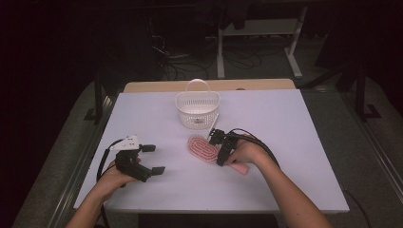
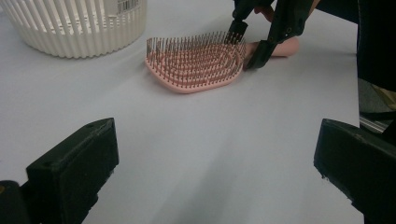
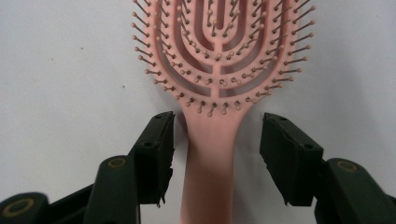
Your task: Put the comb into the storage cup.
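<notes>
A pink hairbrush (image 1: 203, 148) lies bristles up in the middle of the white table (image 1: 285, 142), its handle pointing toward the person's right hand. My right gripper (image 1: 218, 150) is open and straddles the brush at the neck. In the right gripper view the handle (image 3: 210, 163) runs between the two fingers (image 3: 156, 149), with a small gap on each side of it. My left gripper (image 1: 153, 158) rests at the table's left, wide open with nothing in it, and points toward the hairbrush (image 2: 196, 65) and the right gripper (image 2: 254, 44).
A white slatted basket (image 1: 197, 109) with a handle stands behind the brush at the centre back; a barcode-labelled item (image 2: 121, 4) sits inside it. A slim white object (image 1: 214, 123) lies against its right side. Bare tabletop spreads left and right.
</notes>
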### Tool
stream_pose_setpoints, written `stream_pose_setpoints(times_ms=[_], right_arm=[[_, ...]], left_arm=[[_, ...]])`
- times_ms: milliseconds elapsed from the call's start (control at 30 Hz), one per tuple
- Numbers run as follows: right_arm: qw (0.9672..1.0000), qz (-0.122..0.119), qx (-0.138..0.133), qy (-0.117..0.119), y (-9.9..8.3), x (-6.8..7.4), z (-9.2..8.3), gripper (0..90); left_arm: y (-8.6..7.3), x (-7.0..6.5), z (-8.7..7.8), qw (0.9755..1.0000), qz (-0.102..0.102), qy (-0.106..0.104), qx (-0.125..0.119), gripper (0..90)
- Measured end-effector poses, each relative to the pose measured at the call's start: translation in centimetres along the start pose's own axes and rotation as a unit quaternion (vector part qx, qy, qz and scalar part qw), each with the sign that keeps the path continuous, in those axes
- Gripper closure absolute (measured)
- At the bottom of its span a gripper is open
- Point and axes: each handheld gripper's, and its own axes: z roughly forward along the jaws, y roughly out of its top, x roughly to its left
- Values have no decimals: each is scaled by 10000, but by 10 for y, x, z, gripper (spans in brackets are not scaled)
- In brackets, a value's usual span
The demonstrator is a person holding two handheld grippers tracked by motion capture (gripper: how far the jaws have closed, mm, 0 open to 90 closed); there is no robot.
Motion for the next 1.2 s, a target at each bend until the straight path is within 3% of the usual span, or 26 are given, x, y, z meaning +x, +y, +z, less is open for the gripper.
stream_pose_setpoints(times_ms=[633,1200], right_arm=[[9997,-157,42,-175,4,2,1,520],[9995,-151,164,-209,7,4,1,581]], left_arm=[[0,-1,0,10000,-9,-6,-1,0],[0,-1,0,10000,-7,-11,-4,0]])
